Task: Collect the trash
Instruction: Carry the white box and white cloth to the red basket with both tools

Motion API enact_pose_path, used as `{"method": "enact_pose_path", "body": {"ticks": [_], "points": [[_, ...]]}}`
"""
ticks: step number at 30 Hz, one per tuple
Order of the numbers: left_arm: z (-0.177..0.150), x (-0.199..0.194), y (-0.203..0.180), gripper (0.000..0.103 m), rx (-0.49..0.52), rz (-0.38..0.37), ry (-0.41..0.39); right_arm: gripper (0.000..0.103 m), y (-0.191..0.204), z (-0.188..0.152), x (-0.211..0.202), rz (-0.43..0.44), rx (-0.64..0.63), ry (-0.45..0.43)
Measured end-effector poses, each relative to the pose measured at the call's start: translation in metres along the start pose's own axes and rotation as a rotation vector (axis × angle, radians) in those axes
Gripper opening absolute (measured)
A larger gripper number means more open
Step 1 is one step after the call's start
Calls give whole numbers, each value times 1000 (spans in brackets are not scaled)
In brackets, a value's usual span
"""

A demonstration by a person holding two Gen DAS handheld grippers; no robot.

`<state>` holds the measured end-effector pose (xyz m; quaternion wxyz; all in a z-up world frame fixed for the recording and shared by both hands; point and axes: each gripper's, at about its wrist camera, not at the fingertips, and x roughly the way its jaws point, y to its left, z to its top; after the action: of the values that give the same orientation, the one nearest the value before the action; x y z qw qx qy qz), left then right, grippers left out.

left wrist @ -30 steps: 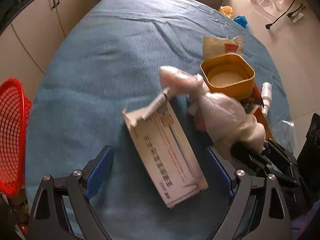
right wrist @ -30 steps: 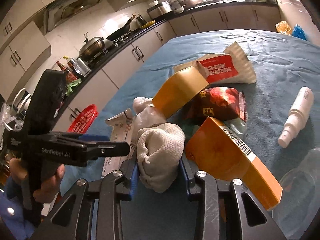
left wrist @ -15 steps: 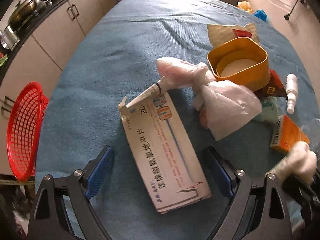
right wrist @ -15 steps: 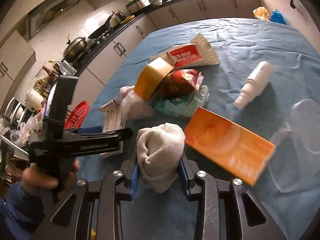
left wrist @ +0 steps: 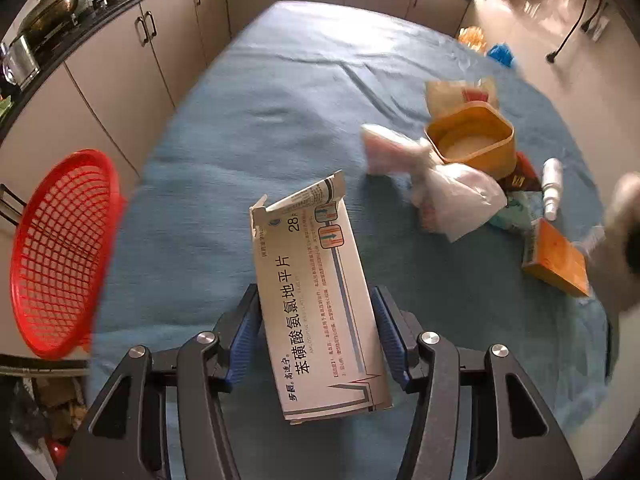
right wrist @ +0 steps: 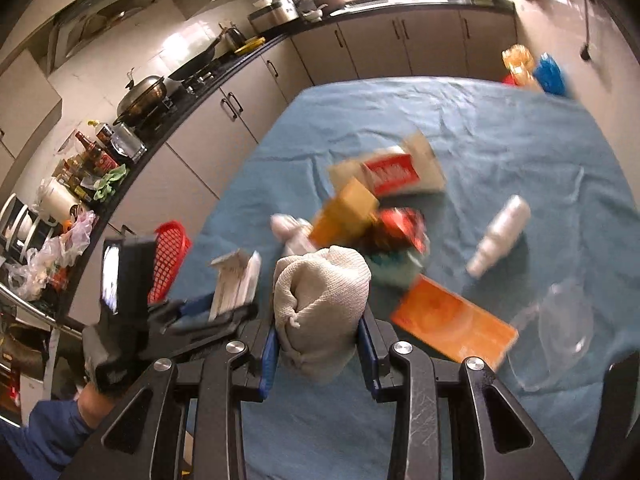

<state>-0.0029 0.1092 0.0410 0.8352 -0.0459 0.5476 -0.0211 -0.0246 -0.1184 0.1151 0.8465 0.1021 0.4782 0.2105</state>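
A white medicine box (left wrist: 312, 248) with a torn flap is tilted up off the blue tablecloth (left wrist: 280, 100). My left gripper (left wrist: 316, 296) is closing, and its blue pads press on the box's two long sides. In the right wrist view the same box (right wrist: 234, 280) shows in that gripper, with the red mesh basket (right wrist: 168, 256) just behind it. My right gripper (right wrist: 319, 332) is shut on a rolled white cloth (right wrist: 320, 304), held above the table. The red basket (left wrist: 60, 256) sits off the table's left edge.
A pile lies on the table's right side: a knotted plastic bag (left wrist: 456, 196), a yellow tub (left wrist: 472, 144), an orange box (right wrist: 452, 320), a white spray bottle (right wrist: 500, 240), snack wrappers and a clear plastic cup (right wrist: 556, 328). Kitchen cabinets line the far side. A blue sleeve (right wrist: 52, 424) shows at the lower left.
The left jaws went from wide apart to closed on the medicine box, and the box has tipped up off the cloth. The right gripper rose with the rolled cloth, away from the pile.
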Motion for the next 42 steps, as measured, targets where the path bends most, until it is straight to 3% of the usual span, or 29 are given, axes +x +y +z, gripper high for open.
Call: {"method": "enact_pose_path", "body": {"ticks": [9,15,20,30,34,39,42], "points": [[6,-72,88,54,21,-65,-106,37,101,32,4,-54,-7,7],[18,-101,110,54,103,-97,-150,37,164,38,-26,-106,-9,-32],[31,-112,118,54,75,-105,-193,37,178,45,-30,-123,-23,-20],[24,-137,142,54,-128,109,-218,37,161,72,-17,66,-152,2],[14,-154,149,54,-210,151,-218,37,151,79,-5,126,-189,53],[7,-168,160,54,-188,201,-228,37,167,77,11,180,-230,56],[11,-179,177,54,-189,211,-242,37,179,75,14,204,-184,52]]}}
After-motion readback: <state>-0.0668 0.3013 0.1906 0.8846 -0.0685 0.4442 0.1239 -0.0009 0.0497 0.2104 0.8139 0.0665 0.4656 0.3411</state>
